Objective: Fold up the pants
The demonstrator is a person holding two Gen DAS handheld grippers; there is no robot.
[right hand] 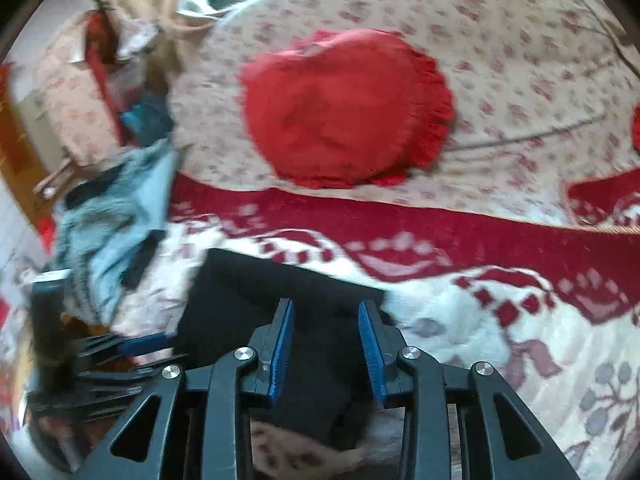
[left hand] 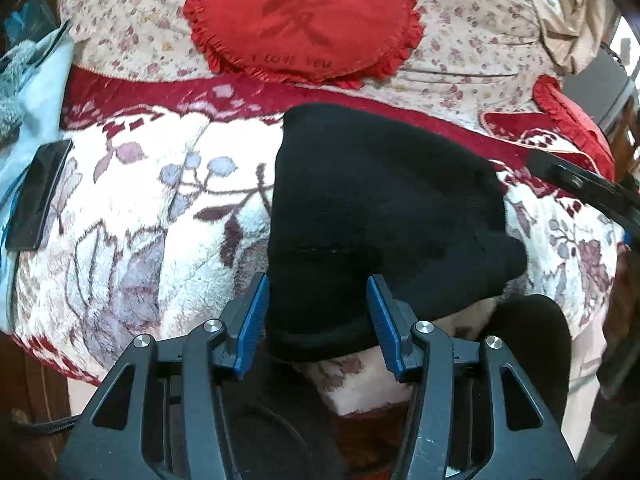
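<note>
The black pants (left hand: 384, 200) lie folded into a thick bundle on the white and red floral blanket (left hand: 140, 208), close to the bed's near edge. My left gripper (left hand: 317, 280) points down at their near end. Its blue pads stand apart on either side of the fabric, not squeezing it. One finger (left hand: 560, 176) of my right gripper shows at the right edge. In the right wrist view my right gripper (right hand: 325, 305) is open over the pants (right hand: 256, 280), nothing pinched. The left gripper's blue pad (right hand: 144, 340) appears blurred at the left.
A frilled red cushion (left hand: 304, 20) rests on the beige floral quilt (left hand: 472, 48) behind the pants. A light blue garment (left hand: 40, 92) and a flat black object (left hand: 36, 196) lie at the left. Another red cushion (left hand: 568, 116) sits at the right. The bed edge is just below the grippers.
</note>
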